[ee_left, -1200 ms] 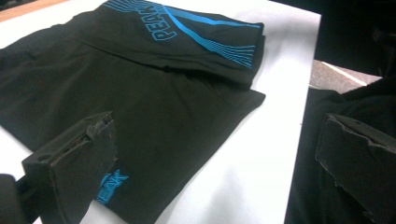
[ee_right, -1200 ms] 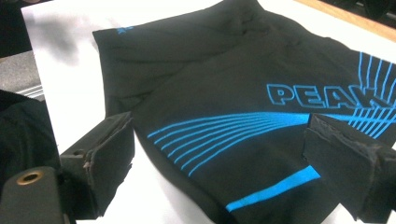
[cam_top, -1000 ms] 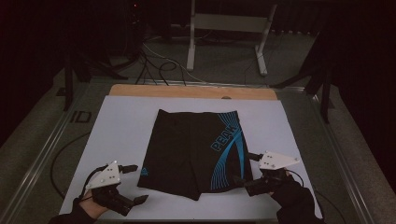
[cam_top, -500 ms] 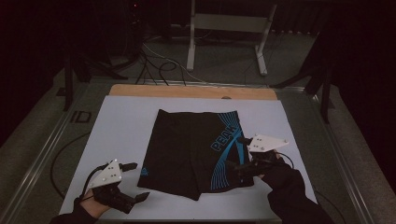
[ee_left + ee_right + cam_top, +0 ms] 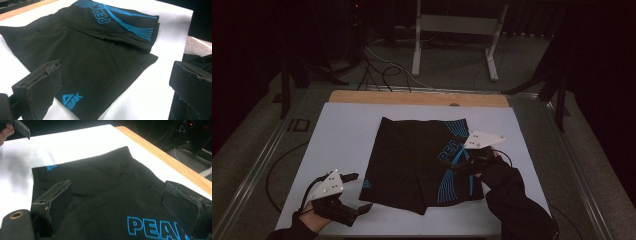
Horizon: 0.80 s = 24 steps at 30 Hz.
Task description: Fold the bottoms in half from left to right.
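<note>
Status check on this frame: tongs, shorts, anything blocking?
Left tongs open, beside the shorts, not touching. Right tongs open, over the blue-printed side. Shorts flat on white table. No obstruction.

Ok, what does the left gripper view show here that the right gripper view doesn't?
Left gripper view: the small blue PEAK logo at one hem of the black shorts, the striped blue band on the folded-over leg, and the left hand-held gripper with jaws apart over the near hem.

Right gripper view: the table's wooden edge, and the right hand-held gripper open over the fabric around the large lettering.

Both: the shorts on the white table cover, and the large PEAK lettering.
</note>
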Each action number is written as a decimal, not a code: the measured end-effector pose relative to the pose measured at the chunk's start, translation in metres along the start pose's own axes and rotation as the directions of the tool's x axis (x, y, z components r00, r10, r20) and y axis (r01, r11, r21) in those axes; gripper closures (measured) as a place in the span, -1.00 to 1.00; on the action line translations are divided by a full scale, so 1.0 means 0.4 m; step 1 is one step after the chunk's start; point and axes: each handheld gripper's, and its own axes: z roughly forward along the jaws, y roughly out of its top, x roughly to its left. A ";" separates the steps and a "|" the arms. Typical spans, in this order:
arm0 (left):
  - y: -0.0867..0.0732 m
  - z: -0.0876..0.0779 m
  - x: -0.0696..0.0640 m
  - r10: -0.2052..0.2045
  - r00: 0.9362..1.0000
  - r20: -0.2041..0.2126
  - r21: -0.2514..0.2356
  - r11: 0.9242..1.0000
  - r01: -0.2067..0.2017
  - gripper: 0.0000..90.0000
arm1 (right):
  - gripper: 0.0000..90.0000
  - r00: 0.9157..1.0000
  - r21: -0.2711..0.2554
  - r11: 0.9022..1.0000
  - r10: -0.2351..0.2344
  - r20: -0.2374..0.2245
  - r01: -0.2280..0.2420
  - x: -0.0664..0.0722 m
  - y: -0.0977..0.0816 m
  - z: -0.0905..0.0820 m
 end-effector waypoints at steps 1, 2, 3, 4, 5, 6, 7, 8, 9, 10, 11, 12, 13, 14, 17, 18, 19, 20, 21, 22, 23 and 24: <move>0.000 0.001 0.000 -0.002 1.000 -0.004 0.001 1.000 0.002 -1.00 | -0.79 1.000 -0.002 1.000 0.001 -0.003 -0.001 -0.001 0.004 0.007; -0.001 0.002 0.001 -0.004 1.000 -0.009 0.001 1.000 0.004 -1.00 | -0.79 1.000 -0.001 1.000 -0.002 -0.007 0.002 -0.002 0.007 0.013; -0.001 0.003 0.001 -0.006 1.000 -0.012 0.000 1.000 0.006 -1.00 | -0.79 1.000 -0.006 1.000 -0.001 -0.011 0.001 -0.003 0.010 0.019; -0.001 0.003 0.002 -0.005 1.000 -0.016 0.002 1.000 0.005 -1.00 | -0.79 1.000 -0.006 1.000 0.002 -0.014 -0.002 -0.003 0.014 0.025; -0.001 0.003 0.002 -0.007 1.000 -0.016 0.000 1.000 0.007 -1.00 | -0.79 1.000 -0.007 1.000 0.003 -0.010 -0.003 -0.003 0.018 0.031; -0.001 0.004 0.003 -0.009 1.000 -0.020 0.002 1.000 0.009 -1.00 | -0.79 1.000 -0.011 1.000 -0.002 -0.018 0.002 -0.005 0.021 0.037; -0.001 0.005 0.004 -0.010 1.000 -0.023 0.002 1.000 0.010 -1.00 | -0.79 1.000 -0.011 1.000 0.000 -0.020 0.000 -0.004 0.026 0.043; -0.002 0.006 0.005 -0.013 1.000 -0.022 0.002 1.000 0.013 -1.00 | -0.79 1.000 -0.008 1.000 -0.003 -0.019 0.002 -0.004 0.030 0.050; -0.002 0.007 0.006 -0.015 1.000 -0.027 0.005 1.000 0.015 -1.00 | -0.79 1.000 -0.008 1.000 -0.002 -0.022 0.002 -0.005 0.034 0.056; -0.003 0.008 0.006 -0.015 0.999 -0.030 0.006 1.000 0.015 -1.00 | -0.79 1.000 -0.012 1.000 -0.004 -0.026 0.004 -0.006 0.038 0.063; -0.004 0.009 0.007 -0.015 0.999 -0.028 0.010 1.000 0.015 -1.00 | -0.79 1.000 -0.011 1.000 -0.002 -0.028 0.002 -0.006 0.043 0.069; -0.006 0.011 0.007 -0.014 0.999 -0.030 0.010 1.000 0.014 -1.00 | -0.79 1.000 -0.013 1.000 0.000 -0.031 0.000 -0.006 0.047 0.076; -0.007 0.012 0.007 -0.013 0.999 -0.031 0.010 1.000 0.013 -1.00 | -0.79 0.999 -0.017 1.000 0.000 -0.035 0.000 -0.007 0.051 0.083; -0.009 0.013 0.008 -0.015 0.999 -0.032 0.014 1.000 0.015 -1.00 | -0.79 0.999 -0.020 1.000 -0.002 -0.038 0.001 -0.008 0.054 0.091; -0.012 0.014 0.010 -0.020 0.999 -0.034 0.014 1.000 0.021 -1.00 | -0.79 0.999 -0.019 1.000 -0.004 -0.047 0.003 -0.007 0.064 0.114; -0.013 0.014 0.011 -0.019 0.999 -0.035 0.015 1.000 0.019 -1.00 | -0.79 0.999 -0.016 1.000 -0.006 -0.046 0.005 -0.005 0.066 0.122; -0.013 0.015 0.011 -0.019 0.999 -0.035 0.017 1.000 0.019 -1.00 | -0.79 0.999 -0.013 1.000 -0.003 -0.050 0.003 -0.004 0.068 0.130; -0.014 0.015 0.011 -0.017 0.999 -0.036 0.020 1.000 0.018 -1.00 | -0.79 0.999 -0.010 1.000 0.000 -0.054 -0.001 -0.003 0.069 0.138; -0.014 0.016 0.011 -0.016 0.999 -0.037 0.019 1.000 0.017 -1.00 | -0.79 0.998 -0.009 1.000 -0.003 -0.057 0.003 -0.003 0.068 0.147; -0.015 0.017 0.011 -0.017 0.999 -0.037 0.019 1.000 0.018 -1.00 | -0.79 0.998 -0.007 1.000 0.000 -0.059 -0.001 -0.003 0.069 0.154; -0.016 0.018 0.011 -0.017 0.999 -0.038 0.023 1.000 0.018 -1.00 | -0.79 0.998 -0.004 1.000 0.000 -0.060 0.000 -0.002 0.069 0.160; -0.016 0.019 0.011 -0.016 0.999 -0.039 0.026 1.000 0.017 -1.00 | -0.79 0.998 -0.005 1.000 -0.003 -0.064 0.003 -0.003 0.068 0.166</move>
